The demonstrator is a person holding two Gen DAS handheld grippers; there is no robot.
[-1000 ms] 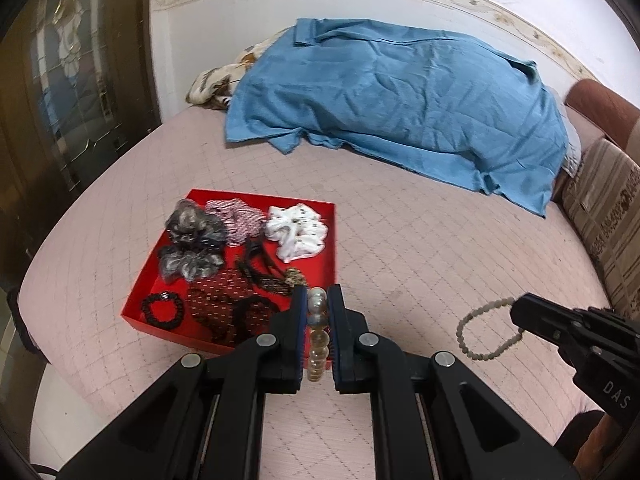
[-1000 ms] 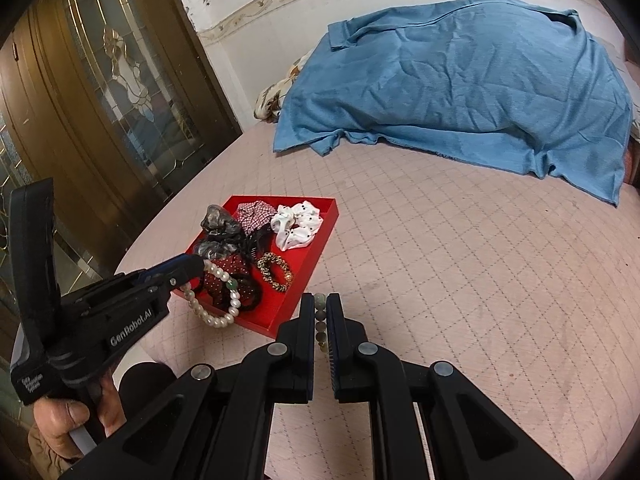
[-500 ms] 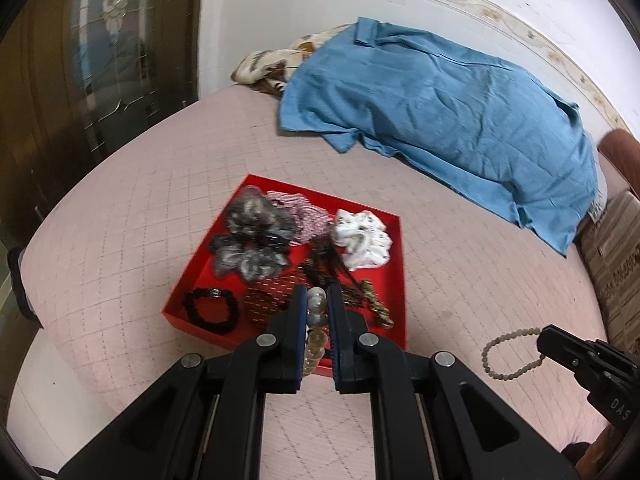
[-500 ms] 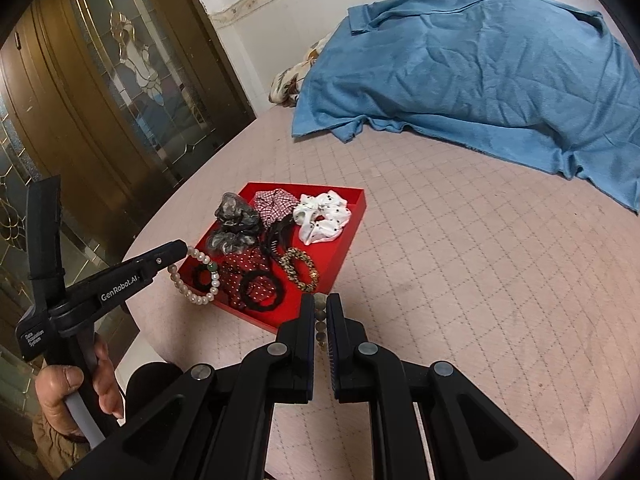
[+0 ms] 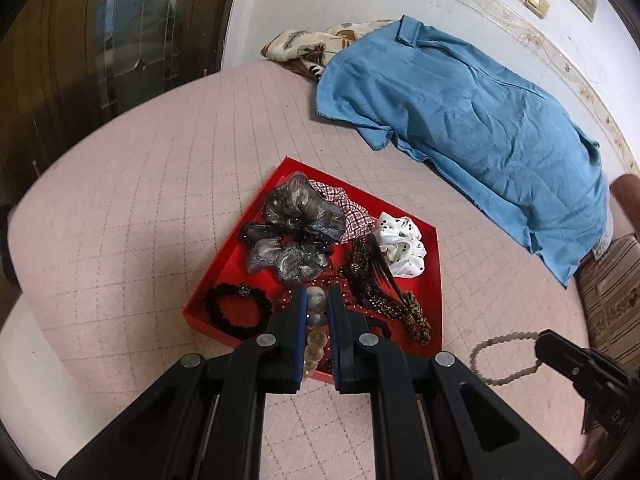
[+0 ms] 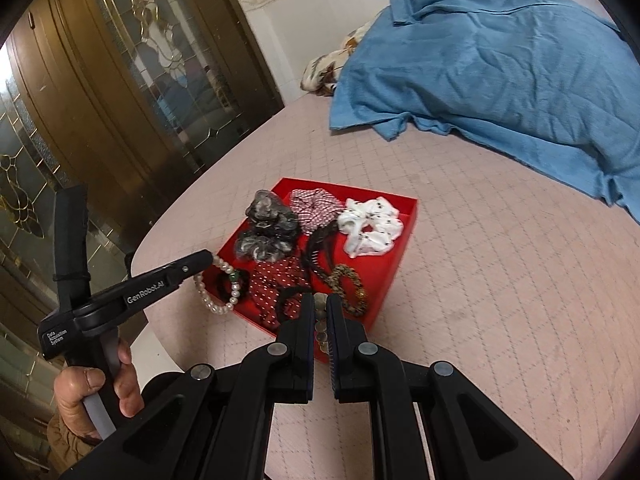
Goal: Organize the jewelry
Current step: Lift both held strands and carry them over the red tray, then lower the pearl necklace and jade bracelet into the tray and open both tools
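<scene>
Two bracelets in play: left gripper (image 5: 317, 312), fingers clamped on pearl bracelet (image 6: 218, 288), now moved over red tray (image 5: 436, 272); right gripper (image 6: 319, 312) w/ bead bracelet (image 5: 500, 354) trailing — drop-off's next, prob.

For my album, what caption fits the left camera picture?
Left hand-held gripper holding large pearl bracelet above shallow red tray.

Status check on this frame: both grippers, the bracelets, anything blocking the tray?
Left gripper shut on pearl bracelet, over red tray near edge. Right gripper shut on beige bead bracelet. Nothing blocking.
</scene>
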